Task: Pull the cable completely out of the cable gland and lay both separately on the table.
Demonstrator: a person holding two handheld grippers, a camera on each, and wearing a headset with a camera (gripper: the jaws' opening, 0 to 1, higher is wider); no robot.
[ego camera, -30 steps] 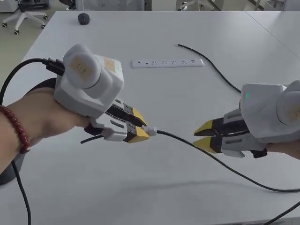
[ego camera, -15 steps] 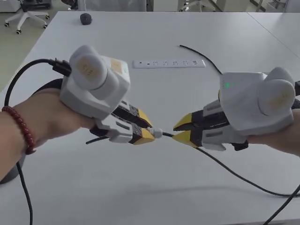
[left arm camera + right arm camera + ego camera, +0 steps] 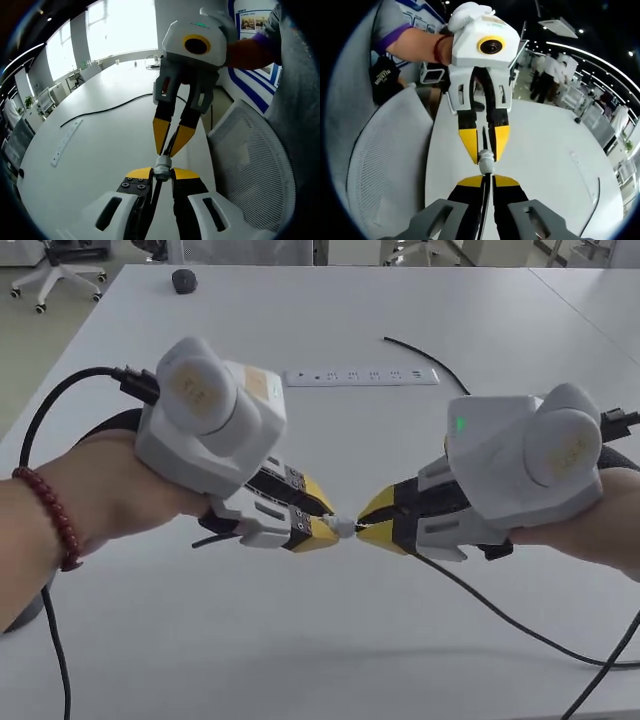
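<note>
Left gripper (image 3: 321,523) clamped on small white plastic cable gland (image 3: 343,527). Right gripper (image 3: 373,523) tip-to-tip with it, pinching thin black cable (image 3: 485,197) just beside gland, above white worktop (image 3: 400,320).

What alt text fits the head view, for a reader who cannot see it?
Two hand-held grippers meet tip to tip above a white table: the left gripper grips a white cable gland, and the right gripper is closed on the black cable beside it. The cable trails to the right; a power strip lies behind.
</note>
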